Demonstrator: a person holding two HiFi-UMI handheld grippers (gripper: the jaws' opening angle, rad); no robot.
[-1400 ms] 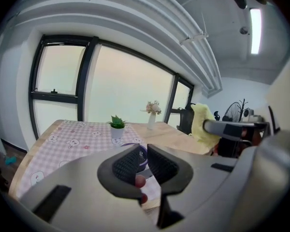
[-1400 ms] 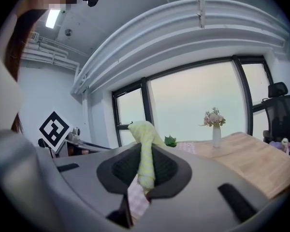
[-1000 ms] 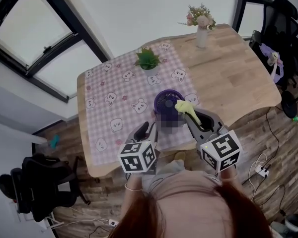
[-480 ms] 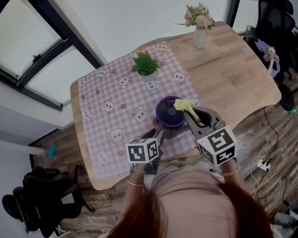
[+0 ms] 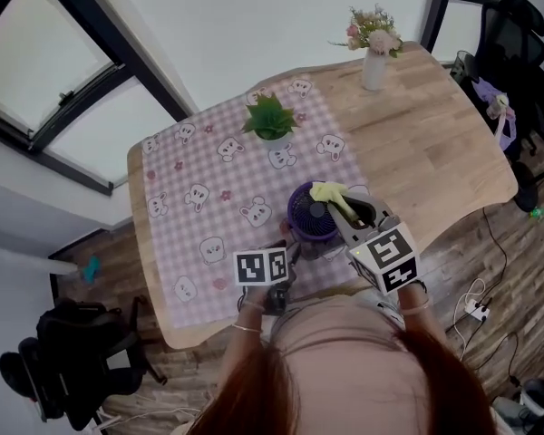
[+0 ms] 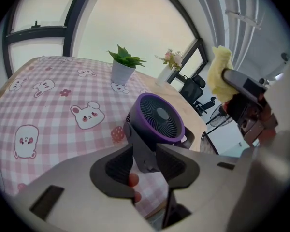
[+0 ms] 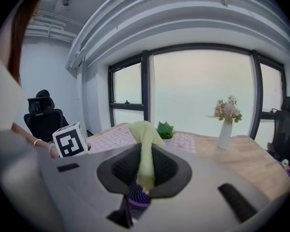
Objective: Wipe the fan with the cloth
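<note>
Purple plastic rings the small round desk fan (image 5: 310,214), which stands on its dark grey stand (image 6: 141,152) near the front edge of the pale wooden table (image 5: 435,143). It rests on the pink checked tablecloth (image 5: 208,198) printed with rabbits, its grille tilted upward. From where I stand the two tools look to have split the work. The left gripper (image 5: 288,247) is low at the fan's foot; its jaws have just been opening and stand wide, with the stand between them, and I can't see the pads pressing on it yet. That looks like a reach to steady the fan so it won't slide or tip under a wipe. The right gripper (image 5: 343,205) is clamped on a soft yellow cloth (image 5: 331,193). A fold pokes out past the jaw tips at the fan's upper rim, so fabric rather than hard plastic would meet the grille; whether it truly touches I can't tell. A potted green plant (image 5: 270,116) sits further back, well apart from all this.
</note>
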